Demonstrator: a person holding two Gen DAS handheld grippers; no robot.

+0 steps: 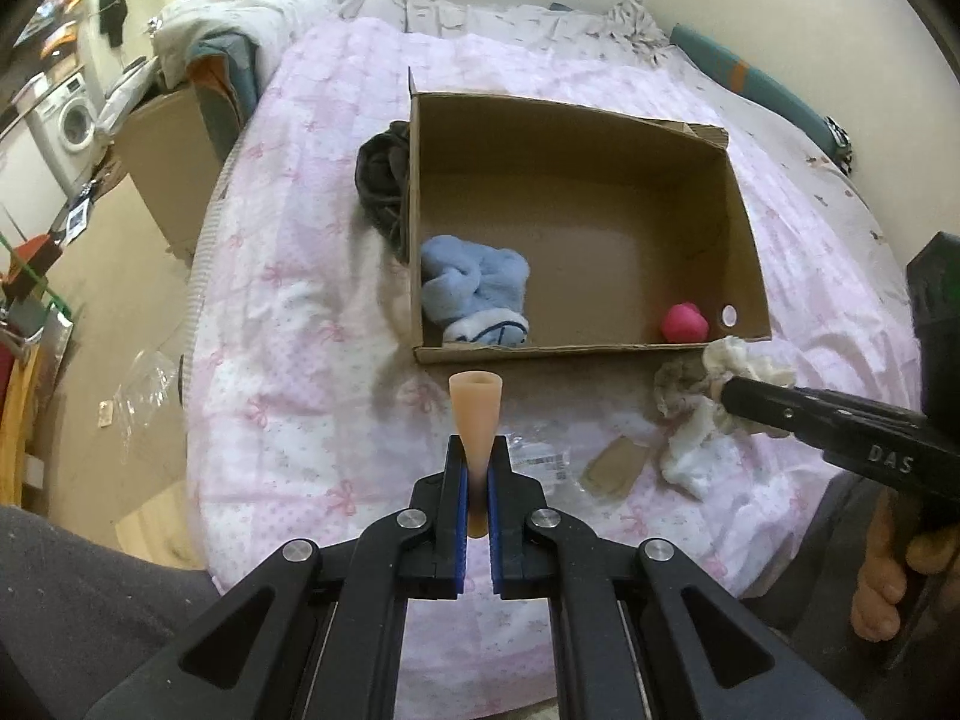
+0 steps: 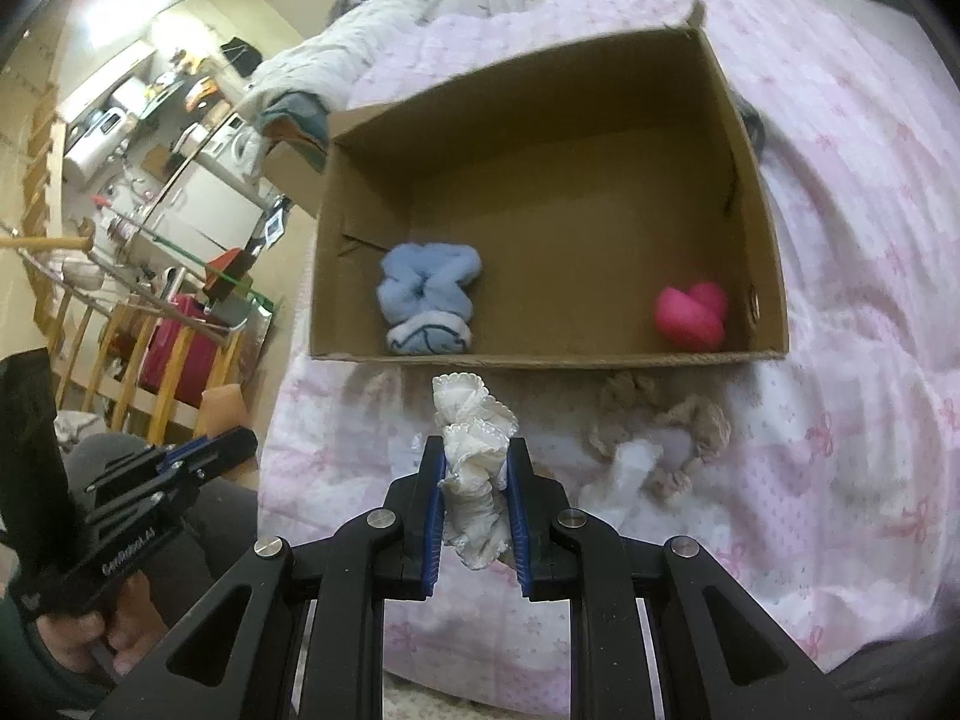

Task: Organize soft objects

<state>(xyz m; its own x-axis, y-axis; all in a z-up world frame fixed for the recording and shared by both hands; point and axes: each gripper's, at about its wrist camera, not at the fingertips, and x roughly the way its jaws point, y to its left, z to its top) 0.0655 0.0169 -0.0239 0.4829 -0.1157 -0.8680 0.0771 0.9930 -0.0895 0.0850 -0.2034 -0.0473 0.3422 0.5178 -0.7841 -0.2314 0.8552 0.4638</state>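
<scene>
Home, bedroom opening onto a kitchen/laundry corner. Bed [image 1: 288,276] with a pink bow-print quilt, rumpled white duvet [image 1: 240,6] piled at the far end. Washing machine [image 1: 66,120] off to the side, cluttered shelves with small appliances [image 2: 102,120], wooden rack [image 2: 120,372], cardboard box [image 1: 162,174] on the floor beside the bed.
</scene>
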